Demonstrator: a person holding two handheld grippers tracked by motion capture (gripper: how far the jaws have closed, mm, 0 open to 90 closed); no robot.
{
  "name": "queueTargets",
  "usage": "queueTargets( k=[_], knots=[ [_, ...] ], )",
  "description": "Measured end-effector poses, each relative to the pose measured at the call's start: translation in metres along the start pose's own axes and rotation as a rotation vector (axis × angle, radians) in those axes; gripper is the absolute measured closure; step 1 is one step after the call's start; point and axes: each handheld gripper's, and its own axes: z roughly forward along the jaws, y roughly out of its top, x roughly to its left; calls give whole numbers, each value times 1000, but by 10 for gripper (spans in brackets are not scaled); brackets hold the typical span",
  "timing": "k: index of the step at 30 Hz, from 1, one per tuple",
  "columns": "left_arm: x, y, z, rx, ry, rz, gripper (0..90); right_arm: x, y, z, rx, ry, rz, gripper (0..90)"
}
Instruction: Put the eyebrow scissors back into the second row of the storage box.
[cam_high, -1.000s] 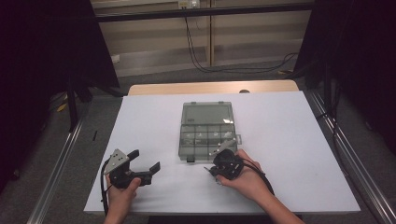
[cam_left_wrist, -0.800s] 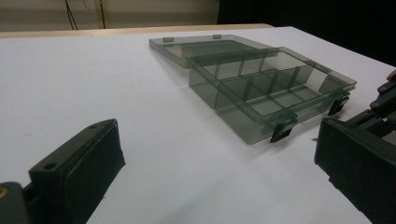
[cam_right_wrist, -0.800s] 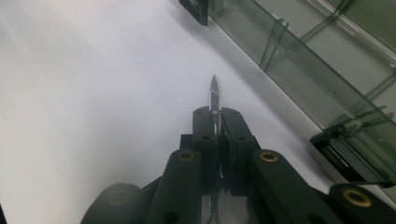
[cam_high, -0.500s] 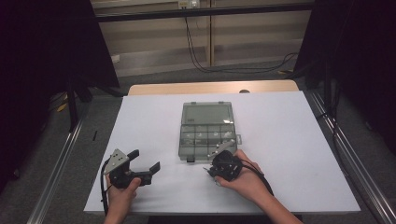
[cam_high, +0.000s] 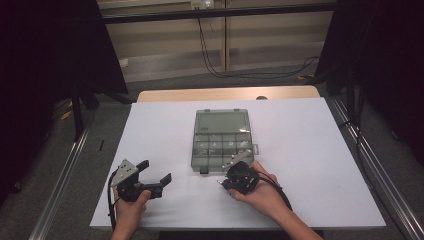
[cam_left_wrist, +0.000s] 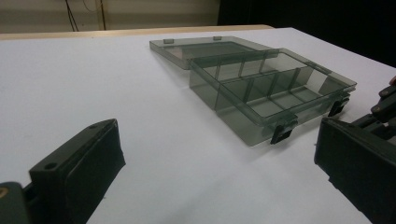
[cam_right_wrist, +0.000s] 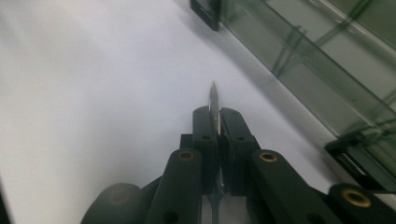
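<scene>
My right gripper (cam_right_wrist: 215, 122) has its fingers closed on a thin metal piece (cam_right_wrist: 214, 100) just before the near edge of the open organizer box (cam_high: 221, 142), while my left gripper (cam_high: 155, 171) waits open, farther from that box.

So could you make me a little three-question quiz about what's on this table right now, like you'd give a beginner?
1. True or false: the lid of the compartment box is closed.
2. What does the right gripper hold between its jaws?
A. a thin metal piece
B. a cable
C. nothing
3. Which gripper has its jaws wide apart, with nothing between them?

Key
1. False. The lid lies folded back flat on the white table, and the compartments are open on top.
2. A. A thin, pointed metal piece sticks out past the closed jaws, which have just been closing on it.
3. The left gripper, resting to the left of the box.
</scene>
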Motion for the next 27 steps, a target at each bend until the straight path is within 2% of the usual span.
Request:
queueTargets(
  k=[1,3,4,6,11,13,17,19,27],
  knots=[
    [0,0,0,-1,0,-2,8,0,1,-2,-5,-14,-10,890],
    [0,0,1,-3,-1,-4,8,-1,4,-6,13,-13,8,900],
    [0,0,1,0,-4,0,8,-3,4,-5,30,5,14,900],
    [-1,0,1,-1,-6,-1,8,-5,4,-4,29,15,19,900],
    [0,0,0,0,-1,2,8,0,4,3,51,-34,-16,891],
    [0,0,0,0,0,1,8,-1,3,2,44,-20,4,900],
    [0,0,0,-3,-3,1,8,0,2,1,29,-9,-35,900],
    [0,0,0,-4,-5,3,8,0,2,-1,20,-2,-23,900],
    [-1,0,0,-21,-15,-5,7,-5,6,-12,-33,14,-22,900]
  ],
)
